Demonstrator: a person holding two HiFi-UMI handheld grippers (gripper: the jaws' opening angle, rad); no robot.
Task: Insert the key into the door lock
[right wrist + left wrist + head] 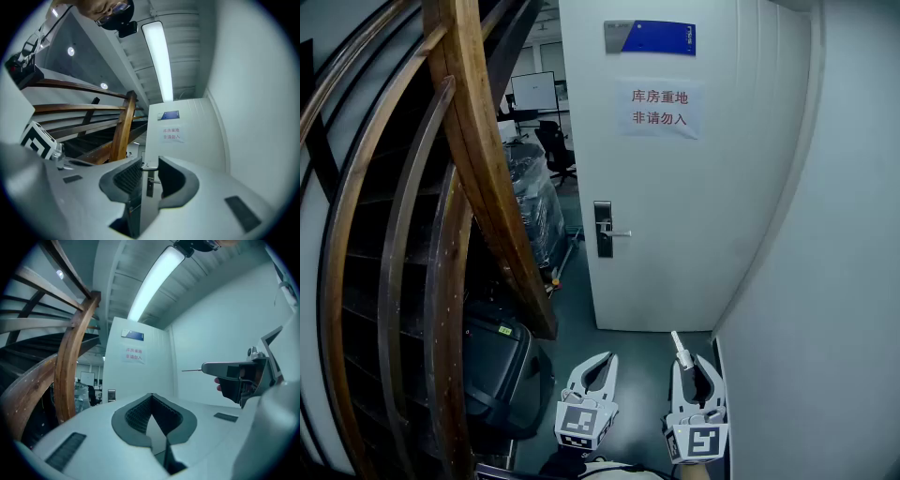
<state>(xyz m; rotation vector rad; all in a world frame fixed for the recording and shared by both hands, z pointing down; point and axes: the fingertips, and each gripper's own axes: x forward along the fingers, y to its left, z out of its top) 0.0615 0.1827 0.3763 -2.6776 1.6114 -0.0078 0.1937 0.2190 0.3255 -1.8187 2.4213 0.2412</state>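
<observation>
The white door stands ahead, with its dark lock plate and silver handle on its left edge. My right gripper is low at the bottom right and well short of the door. It is shut on the key, whose pale end sticks out toward the door. The left gripper view shows the key's thin shaft jutting from the right gripper. In the right gripper view the lock lines up between the jaws. My left gripper hangs beside it, shut and empty.
A curved wooden stair railing fills the left. Under it sit a black case and wrapped goods. A plain wall closes the right. The door carries a paper sign and a blue plate.
</observation>
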